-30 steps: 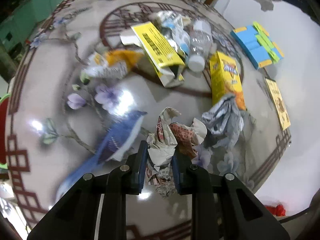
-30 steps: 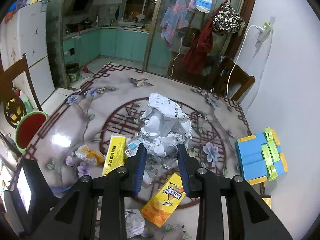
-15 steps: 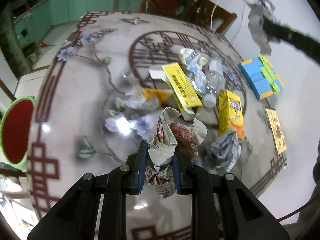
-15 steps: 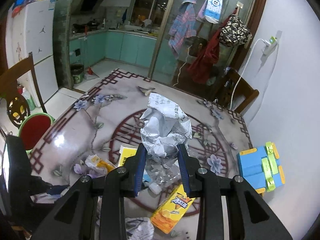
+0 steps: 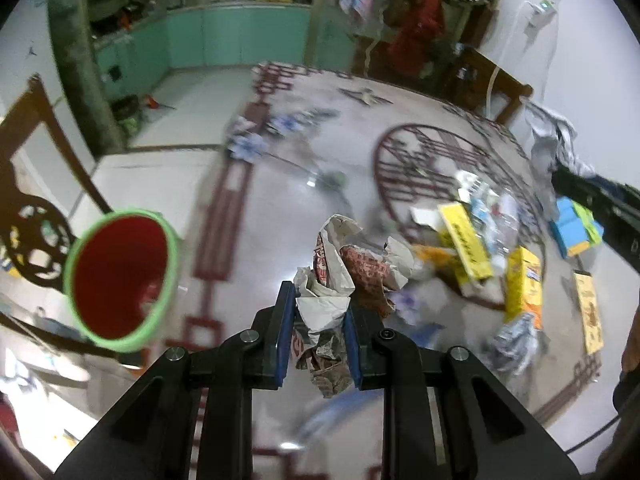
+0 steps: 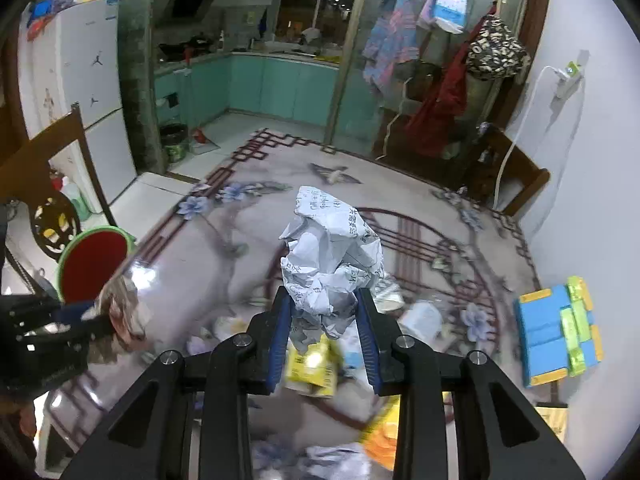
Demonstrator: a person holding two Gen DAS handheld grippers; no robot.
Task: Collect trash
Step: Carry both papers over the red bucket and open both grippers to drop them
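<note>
The left gripper (image 5: 319, 330) holds a crumpled paper wad with red print (image 5: 344, 276) between its fingers (image 5: 285, 332), which are closed narrow on it, above the worktop (image 5: 280, 208). The wad is lifted off the surface, near the left edge of the worktop. Beyond that edge, lower down, stands a red bin with a green rim (image 5: 120, 280), its mouth open to the camera.

The right gripper (image 6: 324, 336) has its fingers (image 6: 280, 332) closed on a crumpled white paper with black print (image 6: 330, 260), also raised above the worktop (image 6: 420, 240). In the right view the red bin (image 6: 94, 262) is at the left edge of the worktop, and the left gripper (image 6: 100, 320) with its wad is close in front of it.

On the worktop, toward its right side, lie a yellow flat box (image 5: 464, 244), an orange-yellow carton (image 5: 524, 280), a clear plastic bottle (image 5: 500, 220) and another crumpled grey paper (image 5: 512, 340). A blue and green block stack (image 6: 556, 332) sits near the right edge.
</note>
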